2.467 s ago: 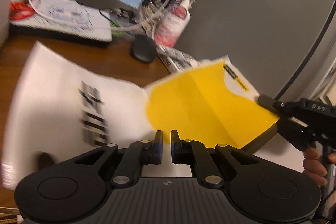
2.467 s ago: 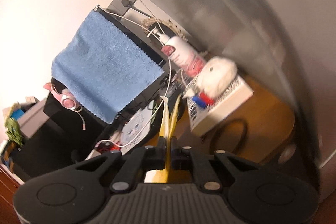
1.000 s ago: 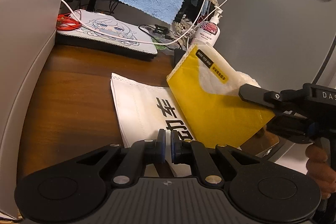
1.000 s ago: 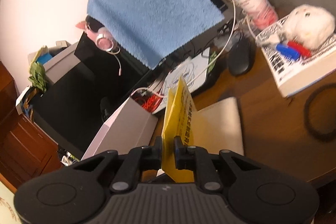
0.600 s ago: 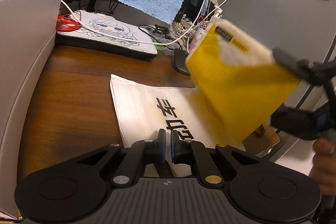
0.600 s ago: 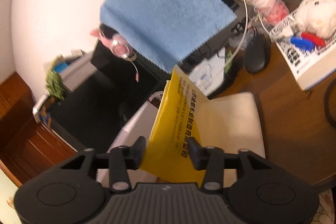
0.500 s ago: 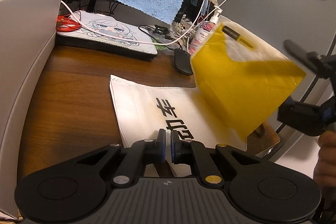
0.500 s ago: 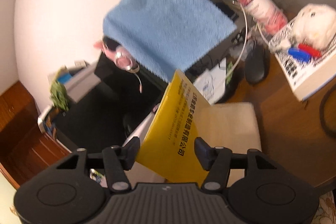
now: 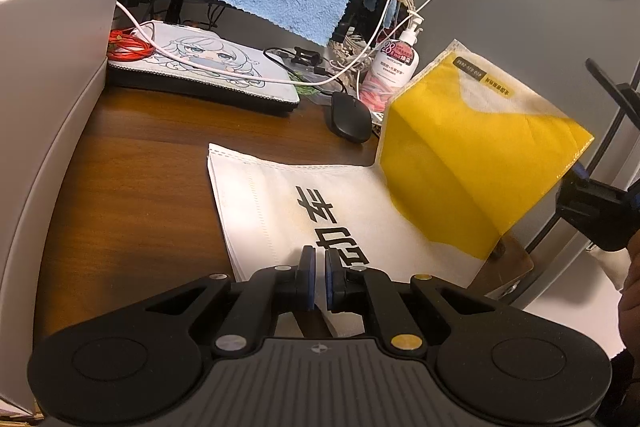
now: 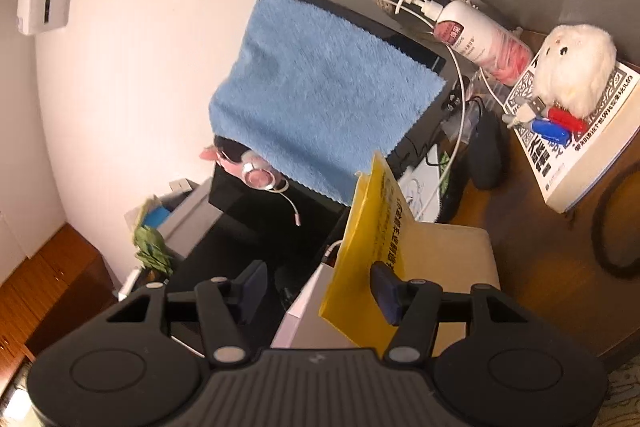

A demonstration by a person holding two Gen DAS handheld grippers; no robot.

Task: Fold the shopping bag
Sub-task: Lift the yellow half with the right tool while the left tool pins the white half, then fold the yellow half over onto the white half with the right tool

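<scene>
Lying flat on the brown tabletop [image 9: 132,195], the white bag [image 9: 304,195] runs its long axis left to right, its yellow flap [image 9: 472,163] standing up at the right end. The right hand-held gripper [image 10: 320,287], nearer the flap, has just been opening; its jaws stand wide, the flap loose between them. The left hand-held gripper [image 9: 319,279], closed with nothing between its pads, presses the near edge. Thin non-woven fabric, matte, creased, stiff enough to stand.
</scene>
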